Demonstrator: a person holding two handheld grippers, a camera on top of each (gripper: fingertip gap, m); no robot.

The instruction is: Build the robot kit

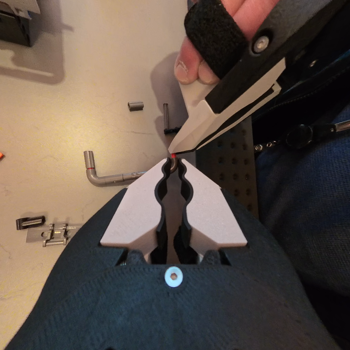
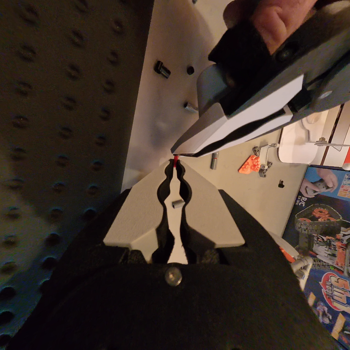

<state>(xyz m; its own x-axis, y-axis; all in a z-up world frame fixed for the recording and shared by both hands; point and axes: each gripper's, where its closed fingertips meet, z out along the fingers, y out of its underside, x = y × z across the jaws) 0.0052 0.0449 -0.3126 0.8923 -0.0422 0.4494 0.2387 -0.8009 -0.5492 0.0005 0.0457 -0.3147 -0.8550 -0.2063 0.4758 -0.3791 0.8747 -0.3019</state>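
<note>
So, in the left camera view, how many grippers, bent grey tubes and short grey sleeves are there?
Grippers: 2, left gripper, right gripper pinching a red pin
Bent grey tubes: 2, held tube, table tube
Short grey sleeves: 1
Total: 5

Cream tabletop (image 1: 75,132) beside a dark perforated panel (image 2: 56,132), dimly lit.

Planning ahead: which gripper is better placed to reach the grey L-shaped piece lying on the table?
Probably left: the L-shaped piece lies just beside the left gripper, though it is shut on a grey elbow. The right gripper pinches a red pin.
</note>
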